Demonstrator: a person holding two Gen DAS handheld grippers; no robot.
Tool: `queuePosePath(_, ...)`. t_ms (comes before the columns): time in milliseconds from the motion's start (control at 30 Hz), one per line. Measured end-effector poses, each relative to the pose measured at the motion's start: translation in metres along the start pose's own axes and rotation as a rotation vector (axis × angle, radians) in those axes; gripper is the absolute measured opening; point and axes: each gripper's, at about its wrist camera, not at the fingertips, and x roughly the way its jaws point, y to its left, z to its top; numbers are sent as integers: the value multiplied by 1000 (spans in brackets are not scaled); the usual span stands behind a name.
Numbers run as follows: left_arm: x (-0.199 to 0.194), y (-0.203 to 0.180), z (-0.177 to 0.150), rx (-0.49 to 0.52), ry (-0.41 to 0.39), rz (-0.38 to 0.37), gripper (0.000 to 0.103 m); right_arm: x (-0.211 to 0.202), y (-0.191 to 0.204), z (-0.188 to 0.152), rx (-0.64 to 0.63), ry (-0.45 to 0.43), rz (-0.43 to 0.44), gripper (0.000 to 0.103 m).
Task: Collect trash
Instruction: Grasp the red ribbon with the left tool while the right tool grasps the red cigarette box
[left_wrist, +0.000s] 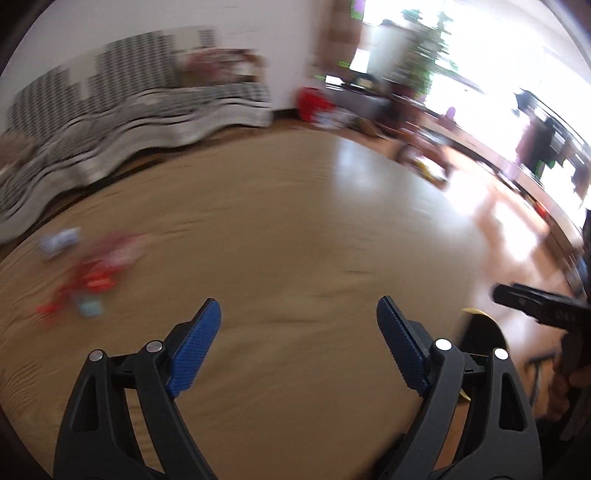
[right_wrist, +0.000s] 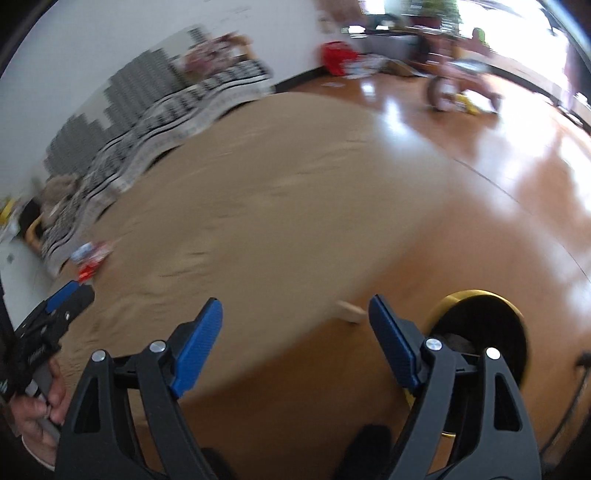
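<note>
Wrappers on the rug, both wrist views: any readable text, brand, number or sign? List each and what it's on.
None readable.
Red and blue wrappers on the tan rug: print smeared by motion blur in both views.
Left gripper body, seen from the right wrist: pale marking, too small and blurred to read.
Black bin: no label visible.

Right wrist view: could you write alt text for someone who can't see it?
An open, empty hand-held gripper with blue pads points down at a tan rug on a glossy wooden floor. A black bin with a gold rim sits at lower right, and blurred red and blue wrappers lie at the rug's far left edge.
</note>
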Motion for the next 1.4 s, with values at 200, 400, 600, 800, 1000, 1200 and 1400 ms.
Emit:
queuePosePath(200,-22,133,-12,-127,-12,230,84,49,129,17,-163,16,121,79)
queuePosePath(400,-25,229,-25,-298,4,308,84,101,235,20,-201,80,255,79)
queuePosePath(600,5,250,-23,-324,38,322,84,156,305,27,-166,176,363,79)
queuePosePath(800,32,256,-27,-289,72,320,81,202,326,35,-56,266,453,79)
queuePosePath(1000,44,250,-18,-254,74,298,51,227,330,40,54,335,570,52)
queuePosePath(1200,42,241,-18,-231,75,269,8,228,323,40,103,354,643,24)
queuePosePath(1400,23,240,-15,-255,55,308,8,194,310,50,58,288,635,21)
